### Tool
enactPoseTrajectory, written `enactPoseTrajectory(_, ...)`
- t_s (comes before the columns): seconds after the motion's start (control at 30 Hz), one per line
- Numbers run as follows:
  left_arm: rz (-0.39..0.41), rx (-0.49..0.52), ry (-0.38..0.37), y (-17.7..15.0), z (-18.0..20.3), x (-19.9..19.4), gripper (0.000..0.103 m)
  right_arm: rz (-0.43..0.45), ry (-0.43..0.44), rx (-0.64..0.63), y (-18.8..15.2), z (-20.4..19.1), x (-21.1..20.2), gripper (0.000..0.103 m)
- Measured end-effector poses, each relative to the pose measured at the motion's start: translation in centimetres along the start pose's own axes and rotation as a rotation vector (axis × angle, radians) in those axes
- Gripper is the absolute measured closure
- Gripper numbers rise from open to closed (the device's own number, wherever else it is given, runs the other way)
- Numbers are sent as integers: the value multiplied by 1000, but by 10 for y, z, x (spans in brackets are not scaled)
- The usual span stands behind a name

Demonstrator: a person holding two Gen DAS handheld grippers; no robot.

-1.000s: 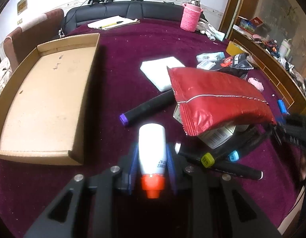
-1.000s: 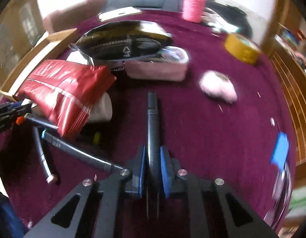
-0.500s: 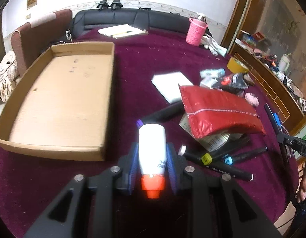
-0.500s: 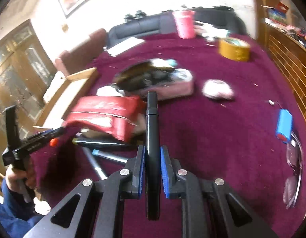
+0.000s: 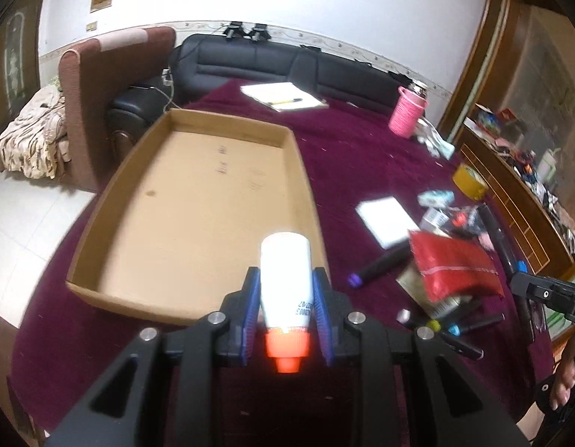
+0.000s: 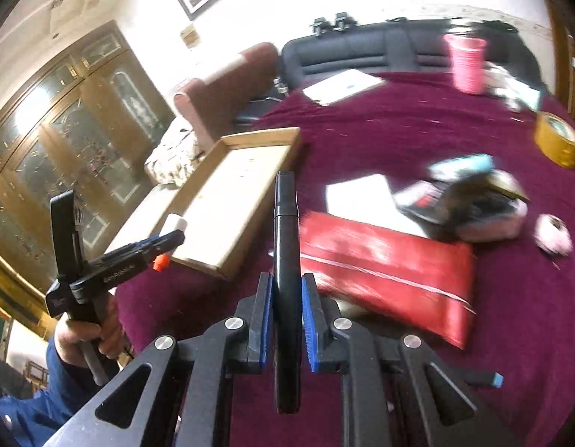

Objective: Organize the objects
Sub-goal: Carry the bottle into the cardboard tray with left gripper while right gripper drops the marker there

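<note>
Both pairs of blue-padded fingers are clenched on a load: the left gripper (image 5: 286, 309) clamps a white glue bottle (image 5: 286, 279) with an orange cap near its cap end, its body jutting forward past the fingertips, and the right gripper (image 6: 285, 324) pinches a black marker (image 6: 285, 260) at mid-length, so that its capped end reaches well ahead of the pads and its tail runs back toward the camera. Judging from the task, the carry-to-container step is in hand: each load is off the maroon tablecloth (image 5: 362, 156) and aimed toward the shallow cardboard box (image 5: 198, 201), which appears to hold nothing. In the left view the bottle hangs just over the box's near right corner; in the right view the marker's tip lines up with the box's right wall, though whether it is above the box or short of it cannot be told. The next move likely calls for bringing both loads over the box floor, lowering them and letting go without one gripper fouling the other. Left behind on the cloth beside the box are a red snack packet (image 5: 455, 268), more markers (image 5: 462, 326) and a white pad (image 5: 386, 216).
</note>
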State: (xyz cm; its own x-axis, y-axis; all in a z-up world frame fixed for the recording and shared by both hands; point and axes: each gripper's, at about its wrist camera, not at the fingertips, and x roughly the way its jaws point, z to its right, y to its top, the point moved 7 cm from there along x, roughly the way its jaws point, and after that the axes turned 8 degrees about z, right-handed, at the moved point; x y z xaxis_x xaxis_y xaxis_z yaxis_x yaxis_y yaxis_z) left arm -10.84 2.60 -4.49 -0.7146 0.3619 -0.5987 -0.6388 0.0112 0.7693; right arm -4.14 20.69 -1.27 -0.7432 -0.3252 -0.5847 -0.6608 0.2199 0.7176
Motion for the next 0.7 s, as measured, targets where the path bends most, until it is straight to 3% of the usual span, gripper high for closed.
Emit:
enactPoseTrajectory(0.37,-19,-17,39,58,-72,19,76,-116,69,26,37,-68,108,86)
enactPoseTrajectory(0.7,-106,16,66,103,-104,83,76,-192,54,138,66,-70,205,86)
